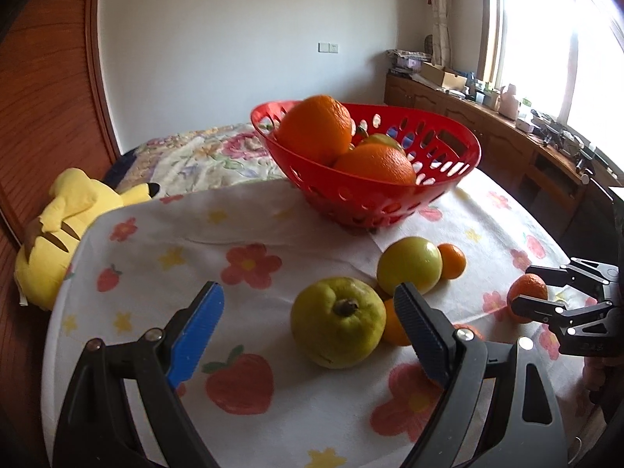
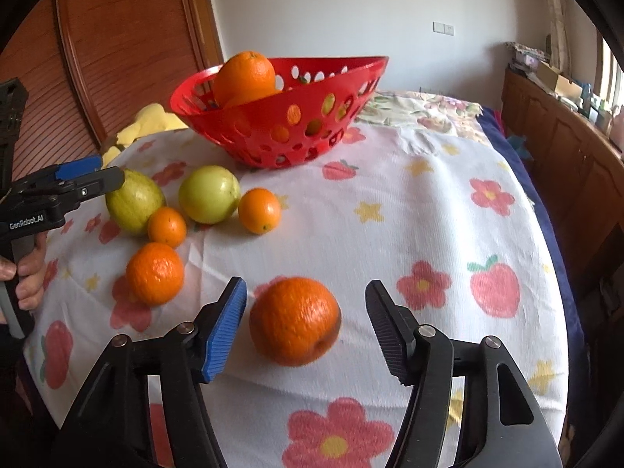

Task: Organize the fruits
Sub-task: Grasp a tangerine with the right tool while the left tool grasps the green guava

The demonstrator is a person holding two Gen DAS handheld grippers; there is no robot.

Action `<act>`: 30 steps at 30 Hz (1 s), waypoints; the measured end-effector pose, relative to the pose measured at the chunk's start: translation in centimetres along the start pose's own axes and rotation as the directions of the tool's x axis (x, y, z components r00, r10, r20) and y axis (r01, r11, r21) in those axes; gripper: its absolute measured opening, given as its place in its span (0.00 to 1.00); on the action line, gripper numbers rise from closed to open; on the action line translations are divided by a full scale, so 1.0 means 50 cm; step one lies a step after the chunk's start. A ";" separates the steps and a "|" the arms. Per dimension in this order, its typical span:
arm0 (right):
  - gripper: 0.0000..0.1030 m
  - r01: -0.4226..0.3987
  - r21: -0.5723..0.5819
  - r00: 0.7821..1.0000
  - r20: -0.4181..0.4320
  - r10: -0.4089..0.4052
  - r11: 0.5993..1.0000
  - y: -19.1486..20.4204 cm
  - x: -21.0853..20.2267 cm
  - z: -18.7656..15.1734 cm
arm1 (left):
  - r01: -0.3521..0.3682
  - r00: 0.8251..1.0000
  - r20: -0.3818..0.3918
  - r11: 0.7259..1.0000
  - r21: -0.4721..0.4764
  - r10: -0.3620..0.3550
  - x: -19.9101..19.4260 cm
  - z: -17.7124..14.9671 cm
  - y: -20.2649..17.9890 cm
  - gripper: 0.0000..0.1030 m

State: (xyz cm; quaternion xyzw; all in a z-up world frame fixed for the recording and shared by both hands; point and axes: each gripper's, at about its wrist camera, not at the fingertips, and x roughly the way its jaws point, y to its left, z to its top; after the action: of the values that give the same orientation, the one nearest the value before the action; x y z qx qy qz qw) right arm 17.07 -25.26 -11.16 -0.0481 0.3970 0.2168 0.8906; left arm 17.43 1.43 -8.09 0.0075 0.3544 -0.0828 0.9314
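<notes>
A red basket (image 2: 253, 132) with large oranges (image 2: 243, 74) stands at the back of the flowered tablecloth. A loose orange (image 2: 294, 319) lies between the fingers of my right gripper (image 2: 306, 285), and a gap shows on each side of it, so the jaws are open. To the left lie a green guava (image 2: 134, 202), a round green fruit (image 2: 209, 194) and three mandarins, one nearest (image 2: 155, 273). In the left wrist view my left gripper (image 1: 308, 292) is open, low over the cloth, with the guava (image 1: 337, 321) between its fingers, closer to the black one. A mandarin (image 1: 392, 323) is half hidden behind that finger.
A yellow plush toy (image 1: 58, 226) lies off the table's left edge against a wooden door. A flowered bed (image 1: 202, 156) is behind the basket (image 1: 351, 191). A wooden cabinet (image 1: 487, 128) with clutter runs under the window on the right. The cloth drops off at the table's rounded edges.
</notes>
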 end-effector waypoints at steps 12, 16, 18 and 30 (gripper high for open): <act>0.44 -0.022 -0.030 1.000 0.003 0.022 0.999 0.018 -0.006 -0.008 | 0.058 0.998 -0.027 0.998 0.018 -0.058 0.010 -0.008 -0.008 0.82; 0.44 -0.033 -0.016 0.999 0.003 0.033 0.999 0.015 -0.007 -0.009 | 0.049 0.998 -0.051 0.998 0.032 -0.047 0.020 -0.011 -0.014 0.80; 0.44 -0.034 -0.014 0.999 0.002 0.034 0.999 0.014 -0.007 -0.008 | 0.056 0.997 -0.062 0.998 0.029 -0.054 0.025 -0.012 -0.013 0.79; 0.44 -0.038 -0.014 0.999 0.007 0.039 0.999 0.012 -0.010 -0.008 | 0.094 0.991 -0.096 0.995 0.017 -0.092 0.034 -0.021 -0.004 0.56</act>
State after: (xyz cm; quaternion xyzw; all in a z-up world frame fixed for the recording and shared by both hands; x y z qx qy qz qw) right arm 16.28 -25.00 -11.02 -0.0459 0.3931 0.2368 0.8873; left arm 17.94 1.03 -10.00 0.0048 0.3972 -0.1292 0.9086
